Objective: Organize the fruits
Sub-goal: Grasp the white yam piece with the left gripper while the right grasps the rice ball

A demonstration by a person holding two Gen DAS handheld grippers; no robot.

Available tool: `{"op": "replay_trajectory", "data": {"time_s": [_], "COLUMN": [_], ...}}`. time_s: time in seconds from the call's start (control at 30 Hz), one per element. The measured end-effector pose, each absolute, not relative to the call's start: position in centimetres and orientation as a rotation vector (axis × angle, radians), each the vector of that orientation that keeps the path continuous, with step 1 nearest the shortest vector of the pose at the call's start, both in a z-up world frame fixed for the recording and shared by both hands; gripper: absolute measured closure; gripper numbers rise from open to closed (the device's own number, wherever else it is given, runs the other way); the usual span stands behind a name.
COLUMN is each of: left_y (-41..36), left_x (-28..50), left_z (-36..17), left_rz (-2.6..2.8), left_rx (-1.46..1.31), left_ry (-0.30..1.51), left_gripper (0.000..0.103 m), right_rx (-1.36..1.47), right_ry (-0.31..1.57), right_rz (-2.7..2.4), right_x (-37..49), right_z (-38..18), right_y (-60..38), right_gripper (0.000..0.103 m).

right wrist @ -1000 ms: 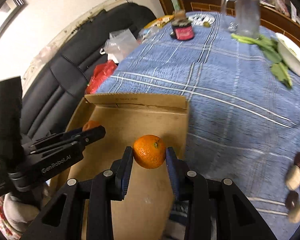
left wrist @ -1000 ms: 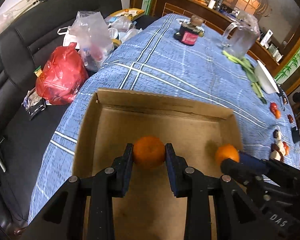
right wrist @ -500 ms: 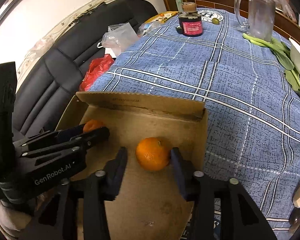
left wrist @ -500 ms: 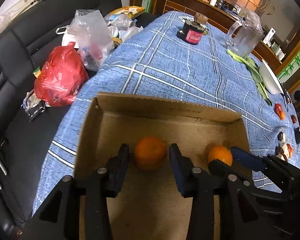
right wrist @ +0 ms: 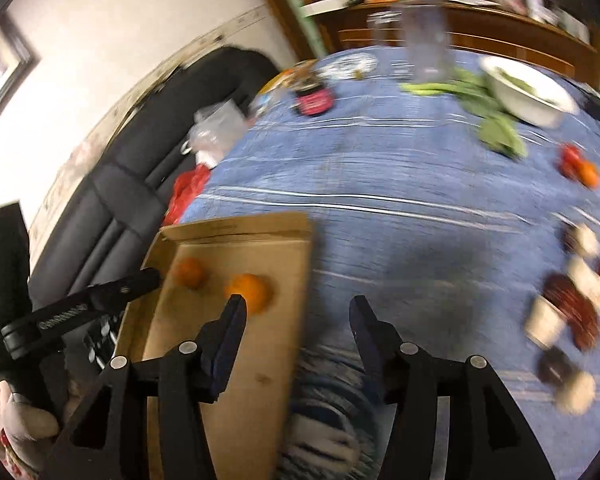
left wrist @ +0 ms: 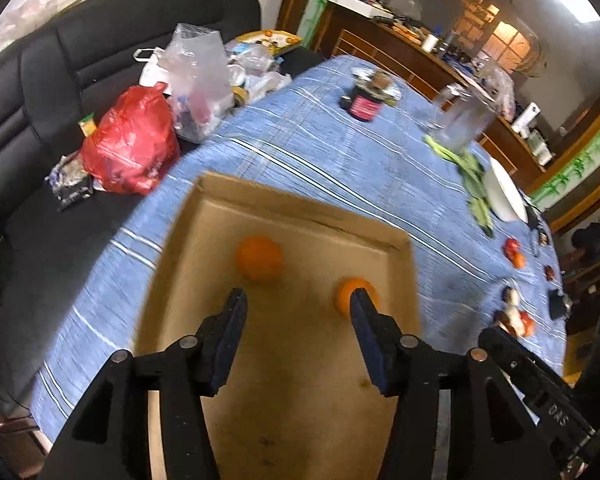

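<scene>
Two oranges lie loose in the shallow cardboard box. One orange rests just beyond my left gripper, whose jaws are opening with nothing between them. The other orange peeks out behind its right fingertip. In the right wrist view the box sits at the left, holding the same two oranges. My right gripper hovers over the box's right edge and the blue cloth, its jaws opening and bare. The left gripper reaches in from the left.
More fruit and dark and white pieces lie on the blue striped tablecloth at right. A white bowl, greens, a dark jar and a glass pitcher stand farther back. A red bag sits on the black sofa.
Both grippers let go of their oranges, which now rest in the box. Both sets of jaws widened and drew back and up; the right gripper swung right toward the cloth.
</scene>
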State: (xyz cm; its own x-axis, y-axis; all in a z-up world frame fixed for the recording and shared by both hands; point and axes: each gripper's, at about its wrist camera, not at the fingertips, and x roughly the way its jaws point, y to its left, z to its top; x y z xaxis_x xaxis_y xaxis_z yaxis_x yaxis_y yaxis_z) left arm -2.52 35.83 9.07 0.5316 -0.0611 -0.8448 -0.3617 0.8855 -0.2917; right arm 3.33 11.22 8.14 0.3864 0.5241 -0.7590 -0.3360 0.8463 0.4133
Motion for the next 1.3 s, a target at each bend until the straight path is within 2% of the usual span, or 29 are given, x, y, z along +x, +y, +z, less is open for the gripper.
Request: {"op": "replay_trajectory", "data": {"time_s": [0.33, 0.5, 0.57, 0.93, 1.3], "left_y": [25.6, 20.7, 18.8, 14.6, 12.2], "left_x": [-3.1, -3.1, -3.3, -2.8, 3.0], "left_z": [11.3, 12.5, 12.8, 10.2, 5.2], "left_rz": [0.05, -0.015, -0.032, -0.051, -0.16], "left_rx": [-0.414, -0.366, -0.344, -0.297, -0.284], "left_ry": [1.02, 1.02, 1.022, 1.07, 1.108], "left_gripper": [0.05, 0.049, 0.045, 0.045, 0.045], "right_rx": [0.372, 0.396, 0.388, 0.235, 0.039], "right_ry": [1.054, 1.041, 1.039, 1.078, 1.033], "right_rz": [0.203, 0.174, 0.185, 0.319, 0.374], "right_x": [-0.9, -2.6, -2.8, -2.3, 0.3], "right_z": [6.4, 6.7, 6.9, 5.3, 4.1], "right_y": [-7.5, -11.9, -12.6, -10.5, -5.4], "right_gripper": [0.045, 0.045, 0.045, 0.045, 0.045]}}
